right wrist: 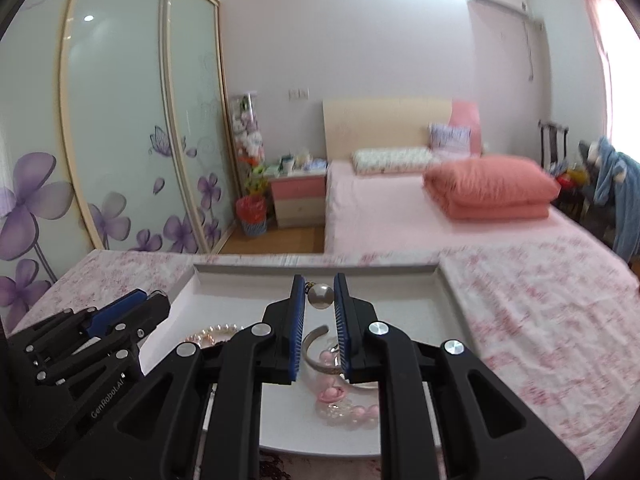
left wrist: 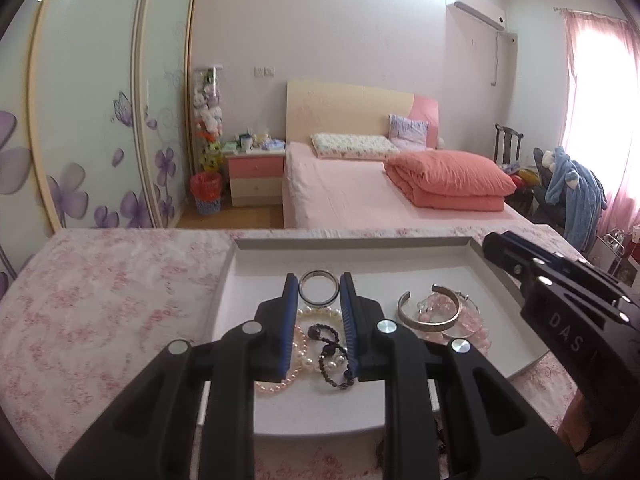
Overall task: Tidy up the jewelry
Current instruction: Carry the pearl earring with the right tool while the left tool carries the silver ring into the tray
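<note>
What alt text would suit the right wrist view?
The right tongs pinch a large silvery-white pearl bead above a shallow white rectangular tray on a pink floral cloth. Below lie a silver open cuff bangle and a pink bead bracelet; the left tongs sit at left.

Background: bed with pink sheet, folded coral quilt, floral pillow. Pink nightstand left of bed, red-lined bin beside it. Wardrobe with purple flower doors. Air conditioner high on wall. Pink curtain at window.
</note>
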The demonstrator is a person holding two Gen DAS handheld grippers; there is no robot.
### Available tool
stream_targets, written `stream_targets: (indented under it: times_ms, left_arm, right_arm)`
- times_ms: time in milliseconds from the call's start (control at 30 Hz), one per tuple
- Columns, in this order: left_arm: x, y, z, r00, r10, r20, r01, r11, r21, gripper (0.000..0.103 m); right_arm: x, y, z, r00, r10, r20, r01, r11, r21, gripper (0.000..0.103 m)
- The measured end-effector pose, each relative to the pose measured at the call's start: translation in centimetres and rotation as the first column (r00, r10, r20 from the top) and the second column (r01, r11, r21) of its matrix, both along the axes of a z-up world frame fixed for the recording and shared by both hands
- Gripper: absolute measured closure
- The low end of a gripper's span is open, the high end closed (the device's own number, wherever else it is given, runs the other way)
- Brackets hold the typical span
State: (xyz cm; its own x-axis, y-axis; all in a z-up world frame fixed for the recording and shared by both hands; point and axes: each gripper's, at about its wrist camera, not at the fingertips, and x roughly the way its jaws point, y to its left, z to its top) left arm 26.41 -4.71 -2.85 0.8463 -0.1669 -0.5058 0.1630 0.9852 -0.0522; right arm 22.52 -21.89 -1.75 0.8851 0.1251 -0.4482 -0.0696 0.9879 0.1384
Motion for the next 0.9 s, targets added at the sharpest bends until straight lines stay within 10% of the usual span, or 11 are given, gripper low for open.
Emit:
stream_targets:
  times_ms: [333, 467, 900]
  left_arm:
    - [2.2, -0.2, -2.0, 0.995, -0.027, -0.092, 0.025, 0.999, -0.024, 0.079]
    - [2.3, 0.3, -2.1, 0.994, -0.021, -0.104, 0.017, 0.999, -0.047, 0.072]
    - [0.7, 2.5, -0.9, 0.994, 0.029, -0.104, -0.035, 0.997, -0.065, 0.072]
  right_arm:
    - [2.2, -1.0, -2.2, 0.989, 0.039, -0.143, -0.024, 0.995, 0.100, 0.086]
    - [2.1, -1.5, -2.2, 0.989, 0.024, -0.145, -0.007, 0.993, 0.116, 0.067]
    - [0.3, -1.8, -1.2, 0.992, 0.027, -0.124, -0.014, 0.995, 0.101, 0.066]
